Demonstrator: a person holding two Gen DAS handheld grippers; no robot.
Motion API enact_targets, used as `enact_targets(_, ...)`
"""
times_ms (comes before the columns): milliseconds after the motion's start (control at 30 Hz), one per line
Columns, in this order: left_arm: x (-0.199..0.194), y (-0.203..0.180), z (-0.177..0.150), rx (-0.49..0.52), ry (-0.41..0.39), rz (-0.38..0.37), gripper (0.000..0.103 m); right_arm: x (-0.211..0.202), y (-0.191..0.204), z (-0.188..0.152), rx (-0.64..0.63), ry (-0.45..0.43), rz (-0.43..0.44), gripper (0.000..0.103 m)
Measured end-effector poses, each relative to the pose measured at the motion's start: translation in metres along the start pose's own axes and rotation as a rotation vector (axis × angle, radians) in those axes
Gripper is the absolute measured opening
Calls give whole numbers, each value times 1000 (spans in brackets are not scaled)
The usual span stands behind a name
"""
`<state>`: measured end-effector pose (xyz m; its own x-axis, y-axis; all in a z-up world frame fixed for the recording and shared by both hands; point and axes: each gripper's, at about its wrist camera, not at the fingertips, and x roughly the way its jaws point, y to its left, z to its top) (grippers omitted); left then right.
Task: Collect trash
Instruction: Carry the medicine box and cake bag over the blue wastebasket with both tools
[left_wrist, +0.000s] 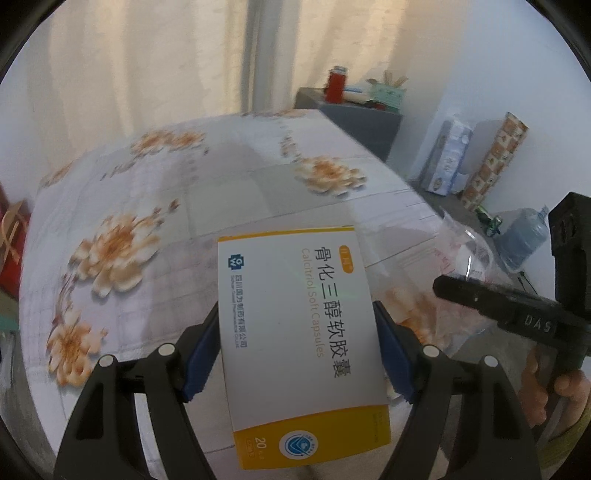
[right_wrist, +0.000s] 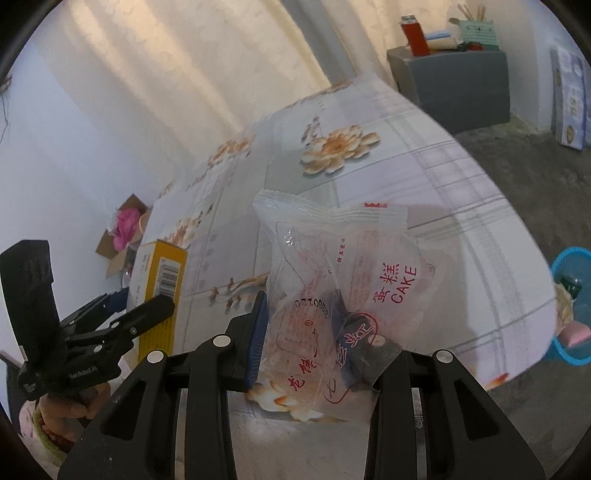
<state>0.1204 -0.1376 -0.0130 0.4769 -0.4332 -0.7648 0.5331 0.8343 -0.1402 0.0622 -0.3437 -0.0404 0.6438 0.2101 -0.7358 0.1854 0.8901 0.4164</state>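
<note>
blue bin (right_wrist: 570, 284) holding scraps, left gripper (left_wrist: 297, 347) clamping medicine box (left_wrist: 299, 325)

Medicine box (left_wrist: 299, 332): smooth cardboard, faint sheen, white with yellow bands. Cake wrapper (right_wrist: 332, 295): thin clear plastic film, glossy, crinkled, red print. Under both, tablecloth (left_wrist: 147, 221): smooth, slightly shiny, floral print. Beside tablecloth, floor (right_wrist: 517, 155): rough grey concrete. Past floor, bin (right_wrist: 576, 266): glossy blue plastic.
</note>
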Motion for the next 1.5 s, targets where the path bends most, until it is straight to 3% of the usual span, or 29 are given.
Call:
enact_targets(267,16,-73,34,133,-8,-115,75,-46,-52,-8,100,-91,-43,31)
enact_targets(467,45,-150,58,233,39,-261,75,-94,-113,-22,213,-170,-143,31)
enact_targets(667,91,-243,75,322,156,-412,75,-138,-192,-46,382,-228,-274,32)
enact_targets(800,145,-312,75,369,301,-477,75,-149,-253,-61,501,-217,-347,32)
enact_targets(967,220,-382,68,418,422,-446,75,-132,-311,-63,571,-149,-412,34)
enact_targets(1100,268,-421,68,441,458,-436,75,-104,-355,-56,610,-93,-430,33)
enact_targets(1233,306,-437,72,417,474,-430,75,-96,-387,-55,650,-70,-438,31)
enact_targets(1367,343,-450,73,409,479,-378,75,-85,-412,-52,691,-59,-457,27)
enact_targets(1500,358,-450,75,392,477,-376,75,-92,-419,-48,708,-91,-457,27)
